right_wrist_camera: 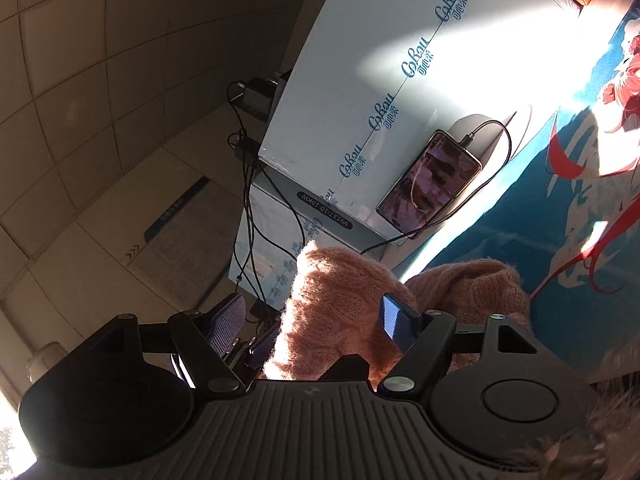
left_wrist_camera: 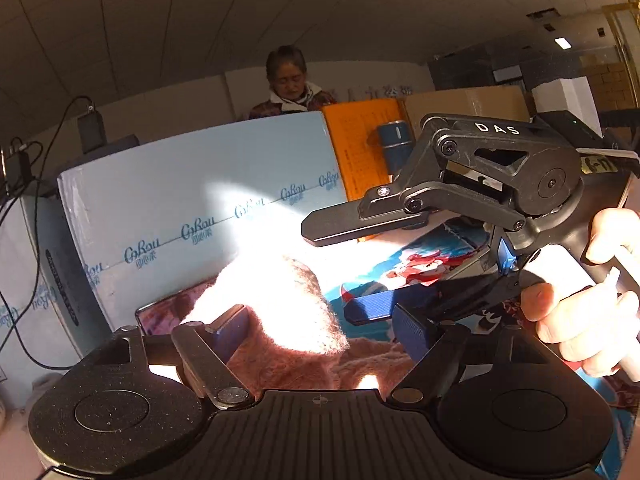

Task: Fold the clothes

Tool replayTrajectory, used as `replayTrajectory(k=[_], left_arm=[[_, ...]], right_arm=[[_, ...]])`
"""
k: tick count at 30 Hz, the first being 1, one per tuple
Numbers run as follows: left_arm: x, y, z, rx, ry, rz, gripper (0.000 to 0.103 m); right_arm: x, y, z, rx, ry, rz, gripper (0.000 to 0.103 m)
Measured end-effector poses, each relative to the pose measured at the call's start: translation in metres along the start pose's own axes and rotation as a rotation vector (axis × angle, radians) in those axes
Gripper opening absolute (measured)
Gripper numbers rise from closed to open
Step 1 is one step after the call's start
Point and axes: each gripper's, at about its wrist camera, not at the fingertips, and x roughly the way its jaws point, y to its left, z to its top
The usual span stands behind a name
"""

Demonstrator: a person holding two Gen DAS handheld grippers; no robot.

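Note:
A fuzzy pink knit sweater point(left_wrist_camera: 280, 308) lies bunched on the blue printed mat point(left_wrist_camera: 400, 256), half in glaring sunlight. My left gripper point(left_wrist_camera: 320, 328) is open, its blue-padded fingers point(left_wrist_camera: 234, 326) standing wide on either side of the sweater's hump without pressing it. My right gripper point(left_wrist_camera: 328, 272), held by a hand point(left_wrist_camera: 580, 312), comes in from the right on its side, open, with a clear gap between its fingers. In the right wrist view the sweater point(right_wrist_camera: 340, 300) fills the space between the right gripper's point(right_wrist_camera: 312, 316) spread fingers, nearer the right pad point(right_wrist_camera: 394, 320).
A pale blue carton point(left_wrist_camera: 192, 200) stands behind the mat, with a phone point(right_wrist_camera: 430, 180) on a charging cable leaning against it. An orange box point(left_wrist_camera: 360, 148), a blue cylinder point(left_wrist_camera: 396, 140) and a brown carton stand further back. A person point(left_wrist_camera: 288, 84) sits behind them. Cables hang at the left.

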Motion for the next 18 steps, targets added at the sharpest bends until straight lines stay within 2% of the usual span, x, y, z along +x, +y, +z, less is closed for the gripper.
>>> replayTrajectory(k=[1,3,4,6,7,9,10,12,16,18], left_arm=[[-0.005,0.012,0.002,-0.05,-0.008,-0.042,0.086],[-0.021,0.053,-0.001,-0.225,-0.064,-0.116,0.089],[-0.03,0.074,-0.002,-0.318,-0.094,-0.153,0.095],[-0.041,0.112,-0.013,-0.464,-0.165,-0.112,0.097],[-0.043,0.127,-0.021,-0.525,-0.174,-0.059,0.097],[-0.04,0.155,-0.04,-0.674,-0.132,0.067,0.096],[-0.038,0.165,-0.049,-0.732,-0.102,0.089,0.096],[-0.03,0.175,-0.062,-0.807,-0.031,0.084,0.096],[-0.019,0.177,-0.065,-0.831,0.053,0.086,0.096],[-0.02,0.176,-0.069,-0.854,0.062,0.075,0.096]], right_arm=[[0.001,0.004,0.0,-0.004,0.002,-0.004,0.073],[0.007,0.013,-0.002,-0.008,0.015,-0.027,0.073],[0.009,0.018,-0.002,-0.01,0.023,-0.04,0.073],[0.015,0.029,-0.004,-0.013,0.038,-0.061,0.073],[0.019,0.034,-0.007,-0.021,0.047,-0.069,0.073],[0.025,0.047,-0.018,-0.051,0.074,-0.136,0.073],[0.026,0.053,-0.024,-0.068,0.084,-0.17,0.073],[0.025,0.064,-0.041,-0.11,0.076,-0.221,0.073],[0.03,0.082,-0.078,-0.215,0.047,-0.306,0.073],[0.036,0.088,-0.093,-0.268,0.045,-0.352,0.073]])
